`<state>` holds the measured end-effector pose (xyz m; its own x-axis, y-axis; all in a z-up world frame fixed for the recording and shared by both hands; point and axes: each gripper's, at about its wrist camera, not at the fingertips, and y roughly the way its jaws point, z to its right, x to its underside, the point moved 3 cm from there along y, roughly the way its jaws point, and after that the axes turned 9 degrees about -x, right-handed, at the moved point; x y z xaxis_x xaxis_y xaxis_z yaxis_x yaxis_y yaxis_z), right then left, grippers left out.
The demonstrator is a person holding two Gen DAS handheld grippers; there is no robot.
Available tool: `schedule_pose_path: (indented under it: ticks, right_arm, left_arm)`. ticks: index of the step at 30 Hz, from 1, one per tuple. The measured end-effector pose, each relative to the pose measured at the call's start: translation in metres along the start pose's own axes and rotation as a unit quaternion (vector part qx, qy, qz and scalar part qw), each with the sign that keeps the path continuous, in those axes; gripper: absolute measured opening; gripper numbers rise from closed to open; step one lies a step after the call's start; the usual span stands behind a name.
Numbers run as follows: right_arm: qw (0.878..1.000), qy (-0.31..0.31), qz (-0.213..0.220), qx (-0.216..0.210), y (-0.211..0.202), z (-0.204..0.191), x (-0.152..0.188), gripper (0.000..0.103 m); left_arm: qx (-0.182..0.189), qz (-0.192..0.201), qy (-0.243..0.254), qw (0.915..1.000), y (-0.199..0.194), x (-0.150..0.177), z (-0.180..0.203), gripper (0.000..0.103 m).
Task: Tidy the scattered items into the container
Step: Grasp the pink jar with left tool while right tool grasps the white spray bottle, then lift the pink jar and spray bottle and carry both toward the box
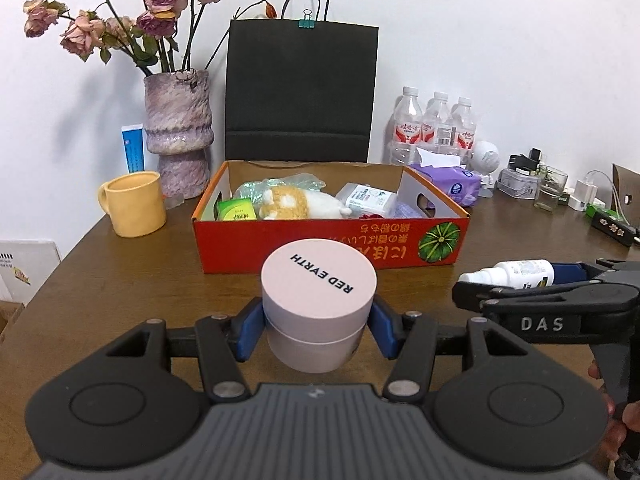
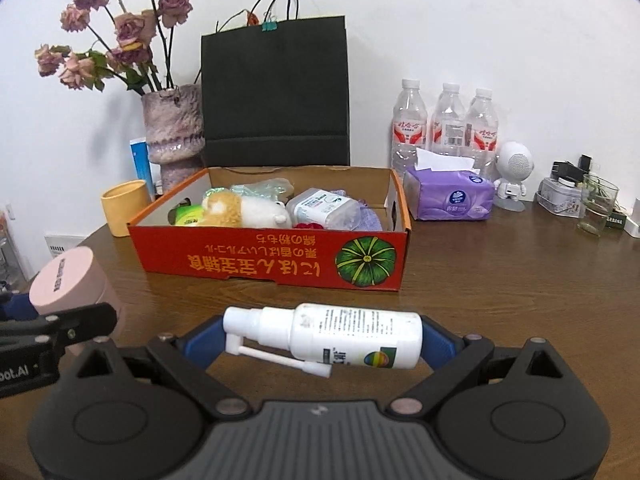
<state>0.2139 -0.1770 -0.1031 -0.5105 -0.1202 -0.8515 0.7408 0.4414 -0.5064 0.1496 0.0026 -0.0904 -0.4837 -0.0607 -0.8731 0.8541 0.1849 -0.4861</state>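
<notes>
The brown worktop (image 1: 120, 280) carries everything, with a tall black paper bag (image 1: 302, 92) standing at the wall behind the red cardboard box (image 1: 320, 246), the open container that already holds a plush toy (image 1: 296, 202), a green packet (image 1: 236, 211), a clear plastic bag and a white wipes pack (image 1: 366, 198). Left of the box stand a mottled purple vase (image 1: 178, 128) of dried roses and a yellow mug (image 1: 134, 204); to its right are three water bottles (image 2: 448, 120), a purple tissue pack (image 2: 450, 198) and a small white robot figure (image 2: 514, 174), which the right wrist view shows more plainly. The left wrist view centres on the left gripper (image 1: 318, 328), its blue pads pressed on both sides of a pink jar (image 1: 318, 300) lettered RED EARTH, held above the worktop just before the box. At that view's right edge the right gripper (image 1: 516, 280) appears side-on. The right wrist view alone shows the white spray bottle (image 2: 344, 334) lying crosswise, clamped end to end, nozzle to the left, with its thin spout folded underneath.
</notes>
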Motion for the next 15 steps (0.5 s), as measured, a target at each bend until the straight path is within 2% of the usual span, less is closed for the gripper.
schedule_pose_path:
  ticks: [15]
  right_arm:
    - [1.0, -0.01, 0.002, -0.013, -0.051, -0.012, 0.011, 0.098]
  left_arm:
    - [0.0, -0.001, -0.004, 1.0, -0.041, 0.015, -0.013, 0.056]
